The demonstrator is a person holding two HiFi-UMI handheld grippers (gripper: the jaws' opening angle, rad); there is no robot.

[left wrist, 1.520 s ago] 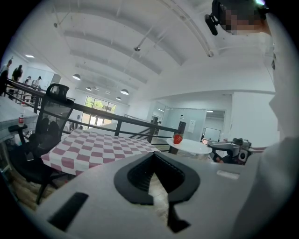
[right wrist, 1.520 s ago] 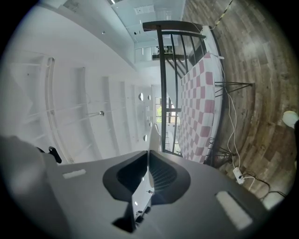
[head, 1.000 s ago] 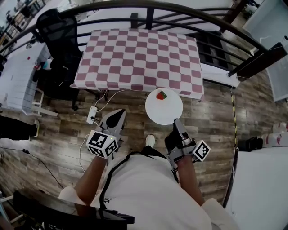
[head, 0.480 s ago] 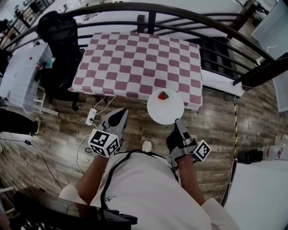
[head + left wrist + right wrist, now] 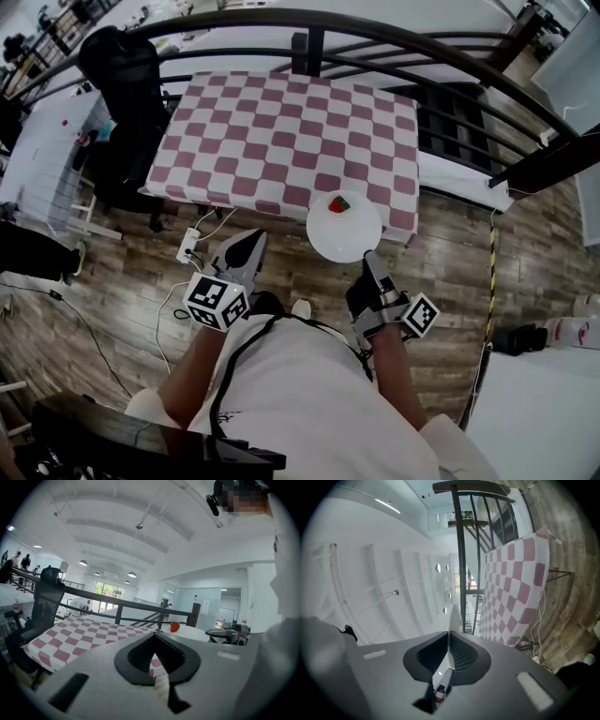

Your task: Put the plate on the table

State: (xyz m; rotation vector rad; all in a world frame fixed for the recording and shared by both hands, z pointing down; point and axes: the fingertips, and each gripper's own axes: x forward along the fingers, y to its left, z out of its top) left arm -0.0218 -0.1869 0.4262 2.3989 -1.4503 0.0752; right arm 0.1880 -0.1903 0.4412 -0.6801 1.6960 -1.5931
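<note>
Closer than a second ago, the plate (image 5: 344, 234) is now overlapping the counter's (image 5: 281, 122) near edge by its right corner, with a small red piece (image 5: 338, 203) riding on its far side. The right gripper (image 5: 370, 267) is pinching the plate's near rim from behind. The left gripper (image 5: 246, 246), jaws pressed together on nothing, is hovering short of that edge.

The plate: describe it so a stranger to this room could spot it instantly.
Find the table covered in pink-and-white checks. At its near right corner the right tool holds the plate: round, white, one small red piece on it.
</note>
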